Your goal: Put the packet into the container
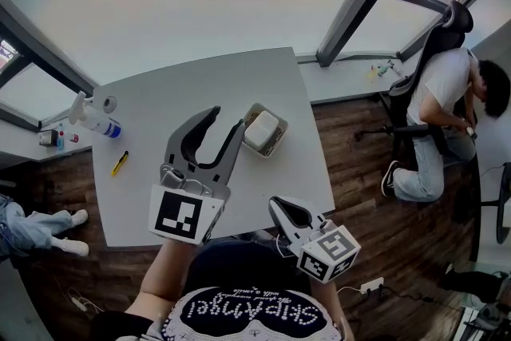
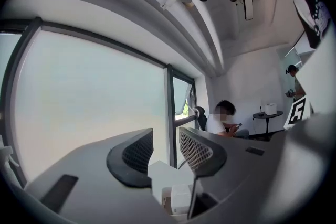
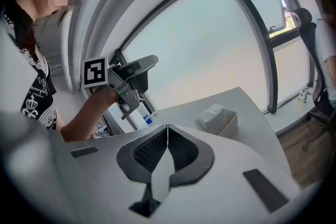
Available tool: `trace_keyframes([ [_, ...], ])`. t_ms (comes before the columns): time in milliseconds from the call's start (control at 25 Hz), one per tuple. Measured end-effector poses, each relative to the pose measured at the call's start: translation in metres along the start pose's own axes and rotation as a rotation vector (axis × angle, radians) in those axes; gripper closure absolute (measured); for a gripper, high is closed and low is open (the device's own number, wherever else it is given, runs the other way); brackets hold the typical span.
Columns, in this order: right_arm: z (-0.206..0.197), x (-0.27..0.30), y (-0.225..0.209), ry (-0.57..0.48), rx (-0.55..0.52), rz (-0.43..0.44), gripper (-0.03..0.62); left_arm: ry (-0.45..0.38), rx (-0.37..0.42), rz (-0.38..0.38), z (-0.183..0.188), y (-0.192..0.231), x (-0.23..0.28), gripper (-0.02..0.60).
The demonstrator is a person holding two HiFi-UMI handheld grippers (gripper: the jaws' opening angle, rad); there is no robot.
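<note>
A: Where's the packet (image 1: 262, 129)?

B: In the container (image 1: 275, 145), a small open box on the grey table (image 1: 160, 100), toward the far rt side. The packet is white and pokes above the rim. Rt gripper view shows the same: packet (image 3: 211, 115) inside container (image 3: 231, 124).

A: Left gripper (image 1: 226, 120)?

B: Held up over the table, just left of the container in the head view, not touching it. Jaws are apart w/ nothing btwn them.

A: Right gripper (image 1: 278, 208)?

B: Low, by the table's near edge. Jaws are pressed together and empty.

A: Anything else?

B: Spray bottle (image 1: 94, 117) and a yellow pen (image 1: 119, 163) at the table's left end. A seated person (image 1: 443, 100) is well off to the rt.
</note>
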State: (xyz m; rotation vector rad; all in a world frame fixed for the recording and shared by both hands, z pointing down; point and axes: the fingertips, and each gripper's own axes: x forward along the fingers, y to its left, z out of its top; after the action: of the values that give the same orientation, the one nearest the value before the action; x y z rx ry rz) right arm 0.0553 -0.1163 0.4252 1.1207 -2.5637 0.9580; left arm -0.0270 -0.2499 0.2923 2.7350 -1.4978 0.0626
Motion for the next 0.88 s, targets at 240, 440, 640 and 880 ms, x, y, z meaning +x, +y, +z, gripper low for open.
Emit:
trace_keyframes([
  [240, 0.000, 0.009, 0.008, 0.003, -0.001, 0.023, 0.579, -0.020, -0.034, 0.003, 0.008, -0.010, -0.027, 0.436],
  [440, 0.001, 0.016, 0.012, 0.006, -0.003, 0.037, 0.579, -0.018, -0.064, -0.001, 0.012, -0.015, -0.048, 0.449],
  [640, 0.003, 0.021, 0.018, 0.013, -0.011, 0.046, 0.579, -0.008, -0.067, 0.006, 0.010, -0.015, -0.065, 0.468],
  [880, 0.004, 0.022, 0.019, 0.010, -0.016, 0.045, 0.579, 0.009, -0.088, 0.025, -0.004, -0.020, -0.077, 0.495],
])
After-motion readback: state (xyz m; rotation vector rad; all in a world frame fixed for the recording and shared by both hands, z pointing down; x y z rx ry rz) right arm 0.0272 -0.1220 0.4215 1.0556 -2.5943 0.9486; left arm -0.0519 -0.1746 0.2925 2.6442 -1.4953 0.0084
